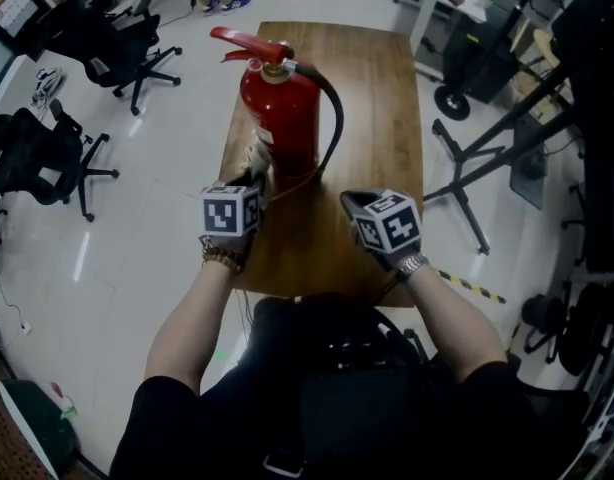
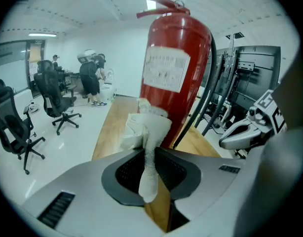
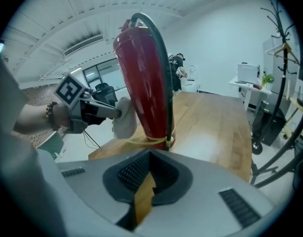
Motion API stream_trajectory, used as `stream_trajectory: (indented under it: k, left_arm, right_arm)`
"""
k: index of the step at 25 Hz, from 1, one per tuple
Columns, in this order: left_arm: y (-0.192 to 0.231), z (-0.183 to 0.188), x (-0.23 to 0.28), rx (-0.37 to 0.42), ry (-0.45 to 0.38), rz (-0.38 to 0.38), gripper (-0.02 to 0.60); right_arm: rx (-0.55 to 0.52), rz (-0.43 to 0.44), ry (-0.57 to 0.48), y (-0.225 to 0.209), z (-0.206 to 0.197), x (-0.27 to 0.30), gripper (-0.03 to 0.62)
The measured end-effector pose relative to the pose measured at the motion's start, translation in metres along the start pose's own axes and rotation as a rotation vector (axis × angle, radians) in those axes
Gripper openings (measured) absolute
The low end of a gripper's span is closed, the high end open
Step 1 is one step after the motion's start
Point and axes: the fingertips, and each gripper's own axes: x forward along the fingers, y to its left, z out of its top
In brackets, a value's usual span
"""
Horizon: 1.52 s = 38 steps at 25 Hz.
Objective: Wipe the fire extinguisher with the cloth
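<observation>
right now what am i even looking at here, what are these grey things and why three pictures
No robot here: a person holds a two-jaw gripper in each hand. One picture comes from a camera on the person's head, looking down; the other two come from cameras riding on each gripper. A red fire extinguisher stands upright on a wooden table. The left gripper is shut on a white cloth, held against the extinguisher's side. The right gripper is shut and empty.
</observation>
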Motion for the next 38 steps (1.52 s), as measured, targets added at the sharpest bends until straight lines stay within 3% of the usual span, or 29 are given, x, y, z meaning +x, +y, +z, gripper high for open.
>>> stream_trajectory:
  k: [6, 14, 18, 22, 31, 38]
  left_arm:
    - [-0.012, 0.04, -0.035, -0.009, -0.124, -0.007, 0.048]
    - [-0.039, 0.045, -0.061, 0.049, -0.152, -0.042, 0.044]
    - [-0.053, 0.047, -0.081, 0.054, -0.177, -0.088, 0.044]
    - [-0.066, 0.053, -0.101, 0.053, -0.217, -0.141, 0.044]
    - [-0.107, 0.079, -0.145, 0.113, -0.318, -0.235, 0.044]
    - [-0.145, 0.134, -0.186, 0.207, -0.448, -0.287, 0.044]
  right_arm:
    - [-0.023, 0.04, -0.014, 0.01, 0.008, 0.004, 0.023]
    - [-0.072, 0.194, -0.156, 0.052, 0.051, -0.001, 0.032]
    - [-0.101, 0.318, -0.185, 0.074, 0.07, -0.006, 0.197]
    - [-0.136, 0.394, -0.189, 0.086, 0.079, -0.01, 0.235]
    - [-0.127, 0.363, -0.182, 0.073, 0.074, -0.018, 0.235]
    - [-0.074, 0.305, -0.143, 0.048, 0.047, -0.026, 0.235]
